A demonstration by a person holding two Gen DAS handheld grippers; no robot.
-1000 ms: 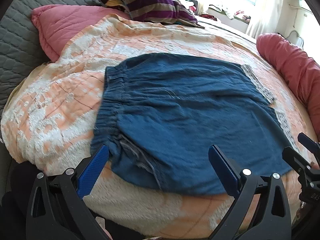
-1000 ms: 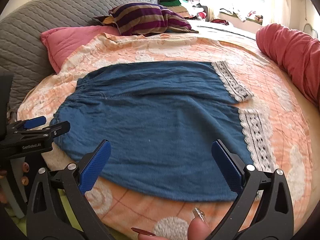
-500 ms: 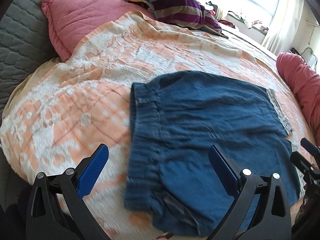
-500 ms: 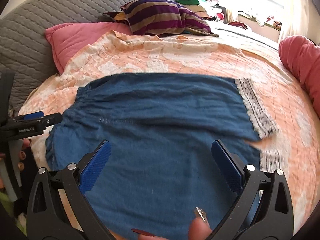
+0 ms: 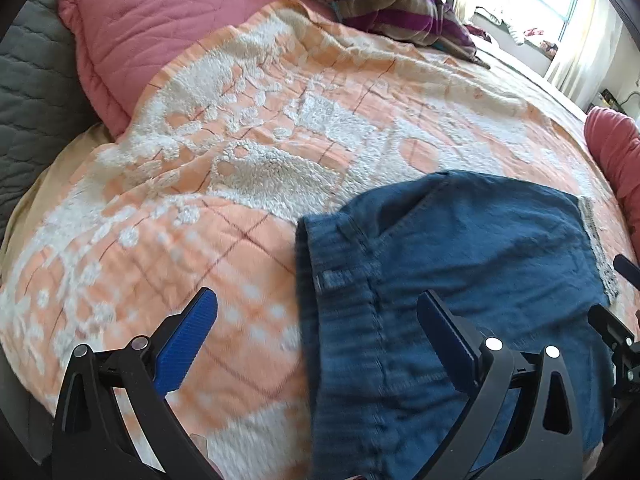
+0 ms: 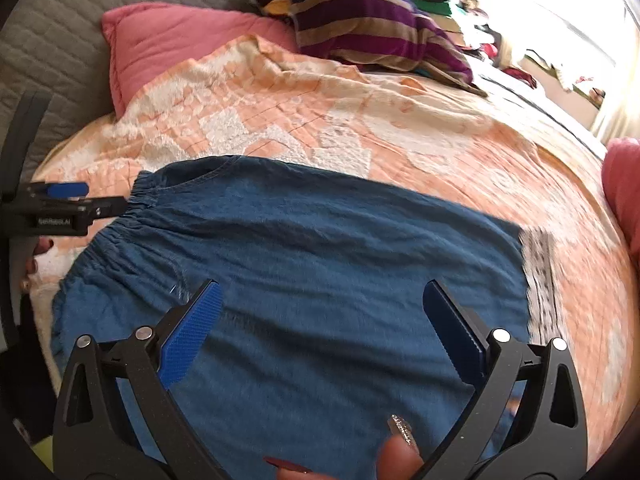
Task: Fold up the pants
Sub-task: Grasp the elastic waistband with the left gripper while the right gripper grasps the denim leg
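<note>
Blue denim pants [image 6: 312, 264] with an elastic waistband and white lace hems [image 6: 540, 280] lie flat on the bed. In the left wrist view the pants [image 5: 460, 280] fill the lower right, waistband to the left. My left gripper [image 5: 316, 320] is open and empty, hovering above the waistband edge; it also shows at the left of the right wrist view [image 6: 72, 204], beside the waistband. My right gripper [image 6: 320, 308] is open and empty above the middle of the pants. Its fingers [image 5: 616, 332] show at the right edge of the left wrist view.
The pants rest on an orange and white blanket [image 5: 260, 140]. A pink pillow [image 6: 168, 44], a striped cushion [image 6: 372, 28] and a grey quilted headboard [image 6: 60, 48] lie beyond. A pink bolster [image 5: 616, 160] lies at the right. A window [image 6: 560, 20] is far right.
Both grippers have moved forward and to the left over the pants. The left one now looks past the waistband onto bare blanket. Both stay open and the pants have not moved.
</note>
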